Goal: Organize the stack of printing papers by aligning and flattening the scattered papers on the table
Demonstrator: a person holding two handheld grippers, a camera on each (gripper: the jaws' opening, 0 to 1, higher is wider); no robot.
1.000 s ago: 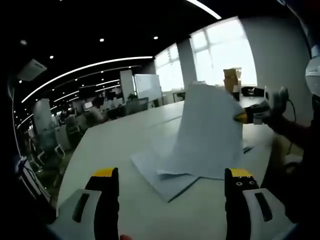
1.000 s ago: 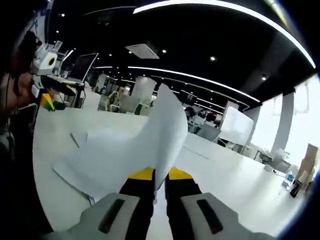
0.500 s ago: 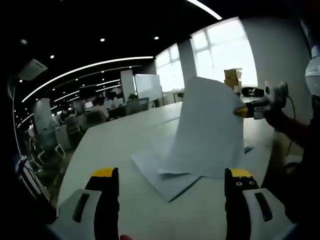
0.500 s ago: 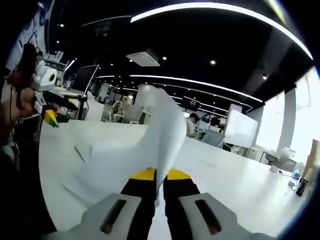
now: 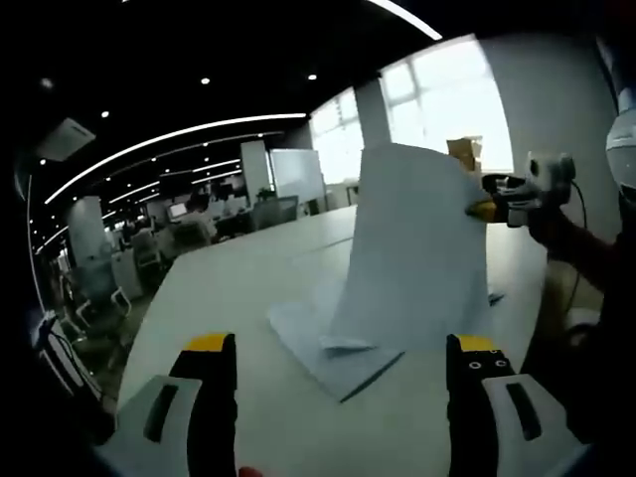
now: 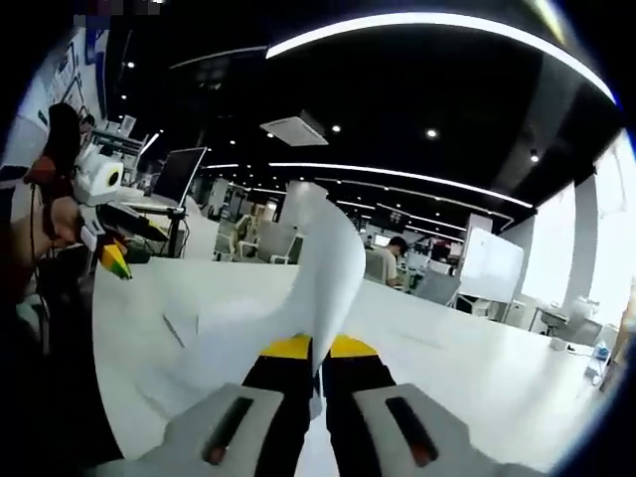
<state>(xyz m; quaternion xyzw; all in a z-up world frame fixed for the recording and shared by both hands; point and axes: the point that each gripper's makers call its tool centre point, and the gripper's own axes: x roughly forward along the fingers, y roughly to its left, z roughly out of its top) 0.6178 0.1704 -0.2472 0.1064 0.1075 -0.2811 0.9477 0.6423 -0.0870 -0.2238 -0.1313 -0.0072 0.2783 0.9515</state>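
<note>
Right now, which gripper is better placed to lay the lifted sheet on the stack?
Right. The right gripper is shut on the lifted sheet; the left gripper is open, short of the stack.

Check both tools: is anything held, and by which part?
The right tool is shut on a sheet of paper at its raised edge. The left tool is open, holding nothing.

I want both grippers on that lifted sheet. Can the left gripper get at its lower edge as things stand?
Probably yes: the left gripper is open, and only bare table lies before the sheet held up by the right gripper.
</note>
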